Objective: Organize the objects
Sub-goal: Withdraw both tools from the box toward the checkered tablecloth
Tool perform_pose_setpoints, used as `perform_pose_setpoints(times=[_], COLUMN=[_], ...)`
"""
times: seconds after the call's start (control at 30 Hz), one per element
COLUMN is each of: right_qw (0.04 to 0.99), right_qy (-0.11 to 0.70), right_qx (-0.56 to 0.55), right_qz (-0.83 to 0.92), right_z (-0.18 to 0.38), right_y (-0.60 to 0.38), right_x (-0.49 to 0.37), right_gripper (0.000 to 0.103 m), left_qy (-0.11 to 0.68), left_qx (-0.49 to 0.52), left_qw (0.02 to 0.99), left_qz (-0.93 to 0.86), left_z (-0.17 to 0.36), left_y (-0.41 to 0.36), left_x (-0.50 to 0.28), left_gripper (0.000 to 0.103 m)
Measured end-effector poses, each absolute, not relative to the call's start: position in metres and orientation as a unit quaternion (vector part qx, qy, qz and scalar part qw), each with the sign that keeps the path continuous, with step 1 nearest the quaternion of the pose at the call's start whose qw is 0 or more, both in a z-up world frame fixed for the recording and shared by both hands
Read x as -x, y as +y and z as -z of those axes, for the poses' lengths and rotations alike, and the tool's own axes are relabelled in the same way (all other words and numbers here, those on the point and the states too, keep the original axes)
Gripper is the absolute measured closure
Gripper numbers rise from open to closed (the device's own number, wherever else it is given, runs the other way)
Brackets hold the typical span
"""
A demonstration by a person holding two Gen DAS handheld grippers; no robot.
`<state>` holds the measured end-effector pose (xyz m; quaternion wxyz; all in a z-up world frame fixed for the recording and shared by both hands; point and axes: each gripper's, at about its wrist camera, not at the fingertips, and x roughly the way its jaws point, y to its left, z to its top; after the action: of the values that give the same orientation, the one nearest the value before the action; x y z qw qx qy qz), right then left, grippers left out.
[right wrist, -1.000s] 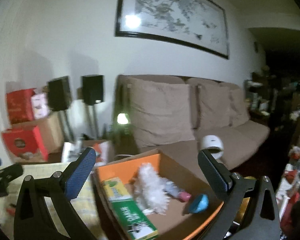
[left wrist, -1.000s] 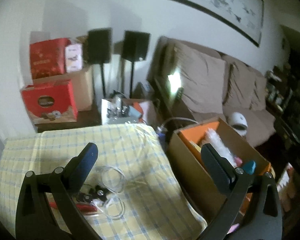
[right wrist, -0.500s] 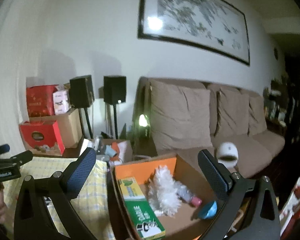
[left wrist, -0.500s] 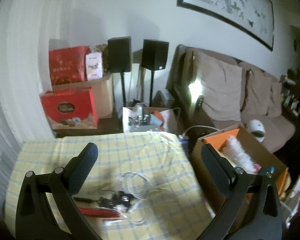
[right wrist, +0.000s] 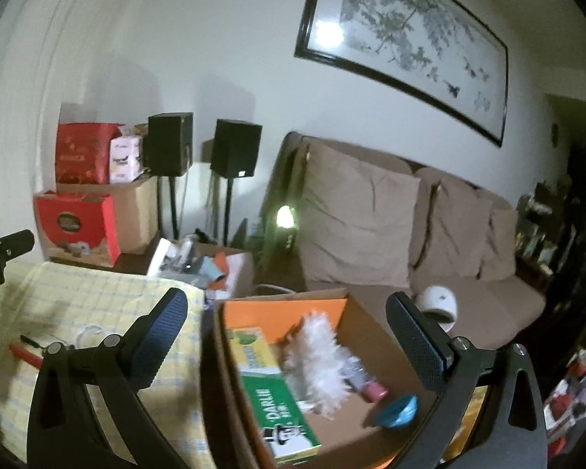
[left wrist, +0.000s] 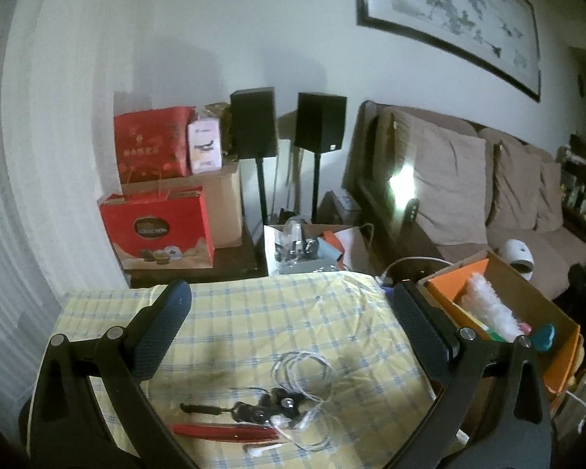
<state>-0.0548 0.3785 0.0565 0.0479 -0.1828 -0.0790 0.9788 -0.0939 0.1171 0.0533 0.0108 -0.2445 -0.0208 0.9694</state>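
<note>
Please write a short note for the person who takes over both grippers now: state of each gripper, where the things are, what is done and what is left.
Left gripper: open, empty, above the checked table.
Right gripper: open, empty, above the cardboard box beside the table.
In the box: green carton, white duster, blue dish, a pink-capped item.
On the table: white cable, red tool, small black items.
Done: some things lie boxed. Left: probably the table items; nothing is gripped yet.
</note>
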Motion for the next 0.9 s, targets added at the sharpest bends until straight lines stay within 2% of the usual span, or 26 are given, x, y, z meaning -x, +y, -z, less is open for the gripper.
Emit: perform_pose_setpoints(times=[0.07,0.13,0.23,0.33,0.63,0.9], right_qw=[0.039,0.018,-0.021,-0.010,-0.040,-0.086], right_qy=[-0.070,-0.070,-0.106,-0.124,-0.055,-0.024], right_qx=[0.183,0.181,0.173,0.174,0.194,0.239], right_qz=[-0.980,-0.981,-0.979,-0.977,-0.979,-0.967], right_z=[-0.054,-0.051,-0.046,-0.041,-0.037,-0.019], right_y=[0.378,0.375,0.364,0.356,0.361,0.357], right_x=[0.056,0.056,0.055,0.056,0.061,0.078], right_gripper=[0.001,0.007,0.007,0.003,0.001,0.002], left_qy=[-0.027,-0.031,-0.035,-0.048,-0.067,-0.123], left_qx=[0.246,0.247,0.251,0.258,0.257,0.285], left_qw=[0.016,0.023,0.031,0.043,0.031,0.038], left_qz=[-0.969,-0.968,-0.967,-0.964,-0.964,-0.950], left_z=[-0.051,-0.048,-0.044,-0.043,-0.043,-0.029], left_y=[0.110,0.104,0.097,0.091,0.058,0.005], left_x=[0.094,0.095,0.098,0.101,0.103,0.113], left_gripper=[0.000,0.000,0.000,0.000,0.000,0.000])
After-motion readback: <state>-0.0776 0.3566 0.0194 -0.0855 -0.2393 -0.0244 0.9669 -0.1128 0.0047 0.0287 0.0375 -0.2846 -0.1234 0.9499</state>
